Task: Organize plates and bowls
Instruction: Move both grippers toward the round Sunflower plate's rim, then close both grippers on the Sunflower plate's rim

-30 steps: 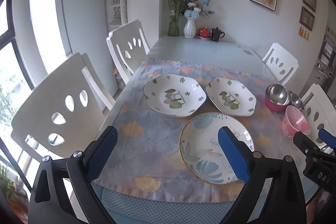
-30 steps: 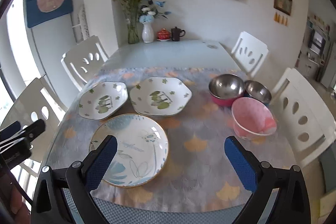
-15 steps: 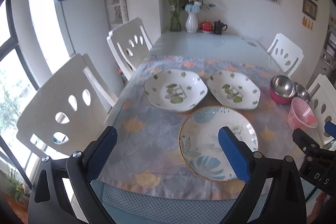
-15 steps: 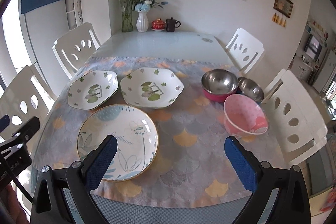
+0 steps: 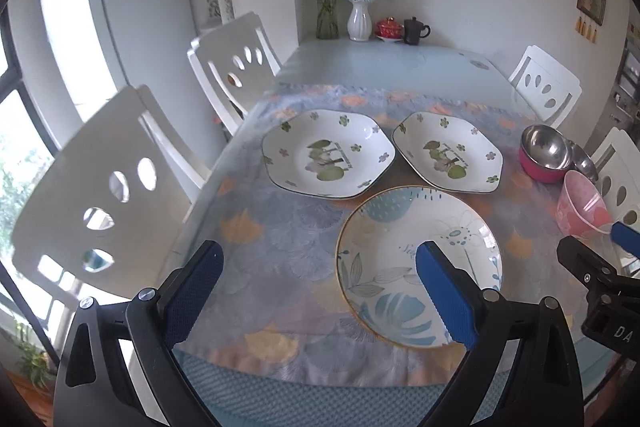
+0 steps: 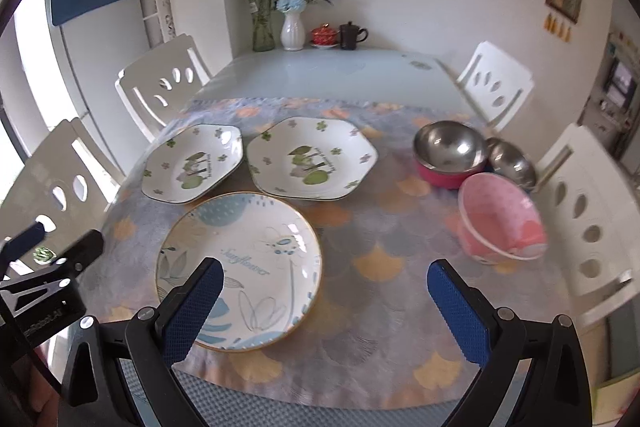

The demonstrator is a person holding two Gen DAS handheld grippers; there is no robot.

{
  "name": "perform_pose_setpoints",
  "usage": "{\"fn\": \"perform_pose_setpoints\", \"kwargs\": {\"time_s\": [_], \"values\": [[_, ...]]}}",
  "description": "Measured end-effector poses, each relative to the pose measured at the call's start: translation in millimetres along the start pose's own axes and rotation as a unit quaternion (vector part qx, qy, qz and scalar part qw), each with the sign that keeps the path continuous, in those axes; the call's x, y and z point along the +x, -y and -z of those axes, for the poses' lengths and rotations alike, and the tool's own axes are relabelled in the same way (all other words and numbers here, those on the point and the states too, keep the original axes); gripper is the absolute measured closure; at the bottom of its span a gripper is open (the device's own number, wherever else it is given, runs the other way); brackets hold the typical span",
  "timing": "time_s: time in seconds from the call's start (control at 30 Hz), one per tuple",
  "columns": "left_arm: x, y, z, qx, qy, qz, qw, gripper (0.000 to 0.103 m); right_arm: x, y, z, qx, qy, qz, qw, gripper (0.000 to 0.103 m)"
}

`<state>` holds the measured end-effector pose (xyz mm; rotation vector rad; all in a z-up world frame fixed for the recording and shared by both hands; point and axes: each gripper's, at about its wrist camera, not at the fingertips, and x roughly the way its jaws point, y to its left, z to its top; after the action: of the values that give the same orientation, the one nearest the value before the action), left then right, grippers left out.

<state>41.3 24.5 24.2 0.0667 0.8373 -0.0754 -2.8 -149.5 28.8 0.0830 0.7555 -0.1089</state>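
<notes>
Both pairs of tongs are hovering above the near edge of the tabletop [image 6: 320, 75], each spread wide and gripping nothing. The left tongs [image 5: 316, 287] are pointing at the patterned cloth [image 5: 280, 239], with the round plate [image 5: 416, 263] lying just ahead and partly behind their right finger. The right tongs [image 6: 320, 303] are framing bare cloth, the round plate [image 6: 240, 267] sitting ahead to their left and the pink bowl [image 6: 500, 223] ahead to their right.

Farther ahead, two six-sided plates [image 6: 192, 163] [image 6: 312, 159] are lying side by side, nearly touching each other. Beyond the pink bowl, a steel bowl with a pink outside [image 6: 450, 153] is standing against a smaller steel bowl [image 6: 512, 163].

All pieces are lying singly, so sorting appears not yet begun. The plates are likely glazed ceramic: stiff, moderately heavy, slippery and breakable. The raised rim is the sensible place to pinch, one finger above and one sliding beneath, since the flat centre offers no hold. The pink bowl's thin flared lip suits a wall grip. The steel bowls are probably light and tough, yet slick.
</notes>
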Motion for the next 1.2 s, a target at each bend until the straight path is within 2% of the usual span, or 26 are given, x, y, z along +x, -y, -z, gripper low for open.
{"fn": "perform_pose_setpoints", "kwargs": {"time_s": [0.2, 0.27, 0.33, 0.37, 0.47, 0.5, 0.6, 0.73, 0.8, 0.83, 0.87, 0.9, 0.97, 1.1, 1.17, 1.2], "values": [[50.1, 0.4, 1.4, -0.004, -0.054, 0.051, 0.9972, 0.006, 46.7, 7.4, 0.9, 0.022, -0.032, -0.034, 0.999, 0.002], [67.5, -1.9, 4.9, -0.022, -0.077, 0.079, 0.9937, 0.007, 66.2, 9.6, 2.7, 0.03, -0.047, -0.04, 0.998, 0.002], [83.0, -5.3, 9.5, -0.045, -0.097, 0.11, 0.9881, 0.007, 83.4, 12.2, 4.4, 0.037, -0.061, -0.047, 0.996, 0.006], [88.2, -5.3, 11.3, -0.05, -0.102, 0.109, 0.9875, 0.008, 93.7, 13.1, 5.3, 0.04, -0.072, -0.051, 0.995, 0.007], [100.4, -3.2, 16.8, -0.049, -0.111, 0.104, 0.9871, 0.017, 118.3, 15.3, 8.6, 0.048, -0.095, -0.06, 0.993, 0.01], [103.8, -3.0, 17.9, -0.048, -0.114, 0.103, 0.9869, 0.024, 124.1, 15.8, 9.6, 0.047, -0.101, -0.06, 0.992, 0.015], [115.4, -2.0, 22.8, -0.044, -0.129, 0.094, 0.9862, 0.034, 138.2, 15.6, 11.6, 0.044, -0.117, -0.064, 0.99, 0.029], [125.6, -9.8, 30.5, -0.063, -0.143, 0.075, 0.9848, 0.036, 152.1, 17.4, 13.3, 0.046, -0.131, -0.064, 0.988, 0.042], [129.4, -13.9, 33.3, -0.071, -0.145, 0.08, 0.9836, 0.039, 157.9, 16.9, 14.9, 0.043, -0.135, -0.065, 0.988, 0.048], [131.9, -15.0, 34.3, -0.071, -0.147, 0.084, 0.983, 0.043, 160.8, 16.7, 15.6, 0.042, -0.137, -0.067, 0.987, 0.054], [133.0, -14.8, 36.2, -0.07, -0.15, 0.088, 0.9822, 0.052, 163.9, 16.4, 16.2, 0.041, -0.141, -0.068, 0.987, 0.057], [134.2, -14.2, 37.1, -0.067, -0.151, 0.091, 0.9821, 0.053, 166.5, 16.5, 17.1, 0.042, -0.144, -0.072, 0.986, 0.061], [134.1, -12.7, 36.9, -0.06, -0.144, 0.092, 0.9834, 0.055, 167.4, 15.8, 17.7, 0.041, -0.139, -0.08, 0.986, 0.064], [135.9, -10.9, 34.5, -0.068, -0.142, 0.122, 0.9798, 0.076, 168.2, 8.9, 18.0, 0.03, -0.137, -0.093, 0.986, 0.071], [137.4, -7.8, 35.0, -0.071, -0.146, 0.142, 0.9764, 0.082, 168.2, 5.4, 18.0, 0.024, -0.136, -0.096, 0.986, 0.073], [136.0, -5.3, 35.1, -0.066, -0.141, 0.136, 0.9785, 0.081, 168.2, 4.9, 18.3, 0.022, -0.136, -0.097, 0.986, 0.072]]}}
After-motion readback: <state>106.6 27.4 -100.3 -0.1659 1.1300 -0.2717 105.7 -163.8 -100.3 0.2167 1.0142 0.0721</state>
